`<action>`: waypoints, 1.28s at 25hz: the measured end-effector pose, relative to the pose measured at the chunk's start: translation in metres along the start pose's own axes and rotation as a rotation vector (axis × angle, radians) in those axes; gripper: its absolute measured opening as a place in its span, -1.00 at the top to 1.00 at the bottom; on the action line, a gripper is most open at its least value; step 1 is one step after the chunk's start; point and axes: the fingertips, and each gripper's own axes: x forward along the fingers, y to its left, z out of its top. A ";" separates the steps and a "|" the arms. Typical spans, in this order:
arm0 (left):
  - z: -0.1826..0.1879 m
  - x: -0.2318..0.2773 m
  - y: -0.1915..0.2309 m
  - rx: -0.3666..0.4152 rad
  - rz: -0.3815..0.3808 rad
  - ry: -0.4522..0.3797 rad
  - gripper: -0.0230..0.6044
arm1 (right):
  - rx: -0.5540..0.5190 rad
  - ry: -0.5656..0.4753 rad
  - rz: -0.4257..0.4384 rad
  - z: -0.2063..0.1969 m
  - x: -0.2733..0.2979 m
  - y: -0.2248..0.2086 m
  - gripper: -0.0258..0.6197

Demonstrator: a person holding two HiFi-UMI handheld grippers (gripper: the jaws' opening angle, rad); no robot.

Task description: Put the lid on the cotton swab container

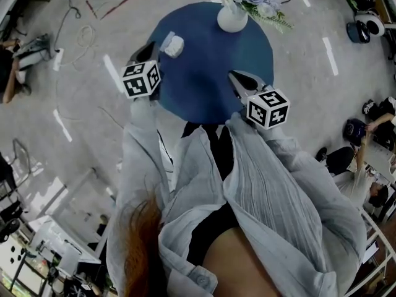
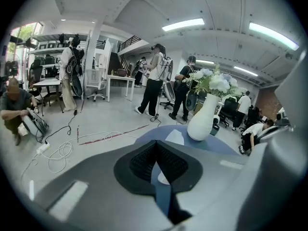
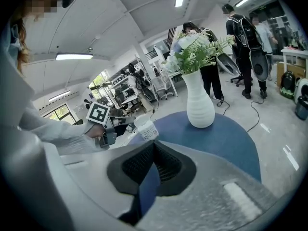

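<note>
The white cotton swab container (image 1: 176,46) stands on the left part of the round blue table (image 1: 210,73); in the right gripper view it is a small tub with a printed label (image 3: 146,130). A pale piece that may be the lid (image 1: 167,38) touches its far side; whether it sits on the tub I cannot tell. My left gripper (image 1: 150,47) is just left of the container with its jaws together and nothing in them (image 2: 154,142). My right gripper (image 1: 236,77) hovers over the table's near right, also shut and empty (image 3: 154,143).
A white vase (image 1: 232,18) with flowers stands at the table's far edge. Cables (image 2: 57,150) lie on the grey floor to the left. Several people (image 2: 155,81) stand beyond the table, and others sit at the room's sides.
</note>
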 end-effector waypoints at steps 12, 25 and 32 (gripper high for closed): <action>0.005 -0.008 -0.026 0.004 -0.047 -0.033 0.87 | -0.012 -0.003 0.015 0.003 0.001 0.000 0.92; -0.007 -0.003 -0.049 0.033 -0.086 0.009 0.88 | -0.007 0.007 0.009 -0.004 -0.005 -0.003 0.92; -0.015 0.002 -0.056 0.092 -0.100 0.047 0.87 | 0.005 0.010 0.002 -0.010 -0.007 -0.006 0.92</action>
